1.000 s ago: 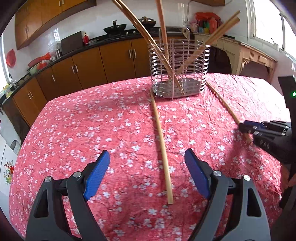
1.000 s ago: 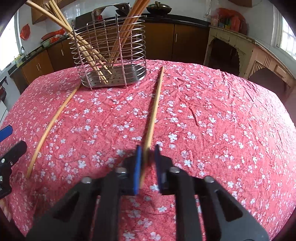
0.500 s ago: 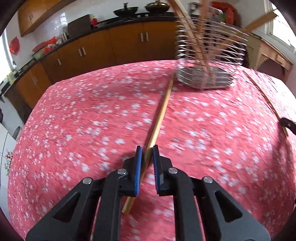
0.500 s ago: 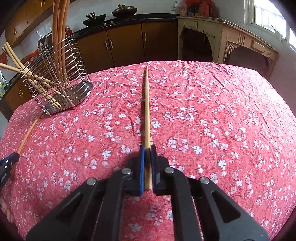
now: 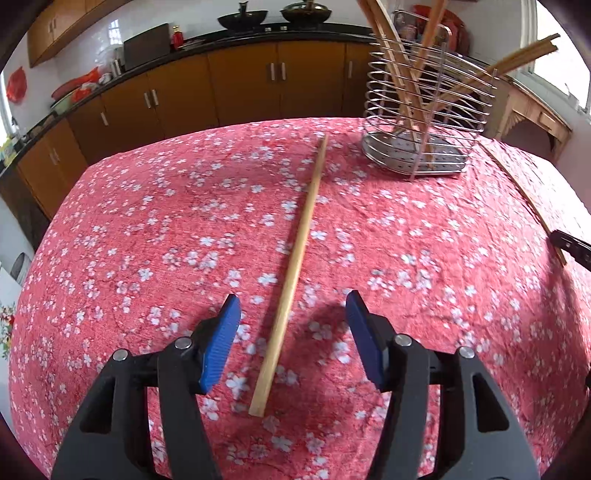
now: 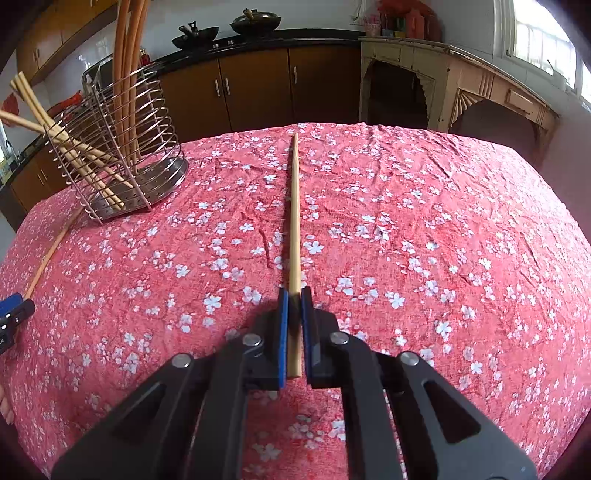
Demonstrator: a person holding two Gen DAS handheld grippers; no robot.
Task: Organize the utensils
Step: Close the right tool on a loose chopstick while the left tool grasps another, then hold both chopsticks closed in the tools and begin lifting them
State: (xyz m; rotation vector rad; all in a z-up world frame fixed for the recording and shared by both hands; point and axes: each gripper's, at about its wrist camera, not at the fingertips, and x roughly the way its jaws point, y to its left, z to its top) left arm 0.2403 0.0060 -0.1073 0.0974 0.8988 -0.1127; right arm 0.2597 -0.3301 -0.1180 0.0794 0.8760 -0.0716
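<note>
My right gripper (image 6: pixel 294 295) is clamped on the near end of a chopstick (image 6: pixel 294 221), its blue pads (image 6: pixel 282 325) pressed against both sides of the stick, which runs straight ahead from the jaws over the red flowered tablecloth (image 6: pixel 443 229). My left gripper (image 5: pixel 291 325) is spread wide and grasps nothing; its blue pads (image 5: pixel 221 343) stand either side of a second chopstick (image 5: pixel 295 266) without touching it. That stick lies flat on the cloth, its near end between and just behind the fingers and its far end pointing toward the wire holder (image 5: pixel 424 122). The holder stands upright on the table, at the far right in the left view and at the far left in the right view (image 6: pixel 122 155). Several more chopsticks (image 6: pixel 127 74) lean inside it, some nearly upright, others tilted out over its rim. In the right view the loose chopstick (image 6: pixel 51 251) shows from the holder's foot to the blue tip of the left gripper (image 6: pixel 13 306) at the frame's edge. Beyond the table are brown cabinets (image 5: pixel 240 81) under a dark counter (image 5: pixel 207 40) with two dark pans (image 5: pixel 273 16).
</note>
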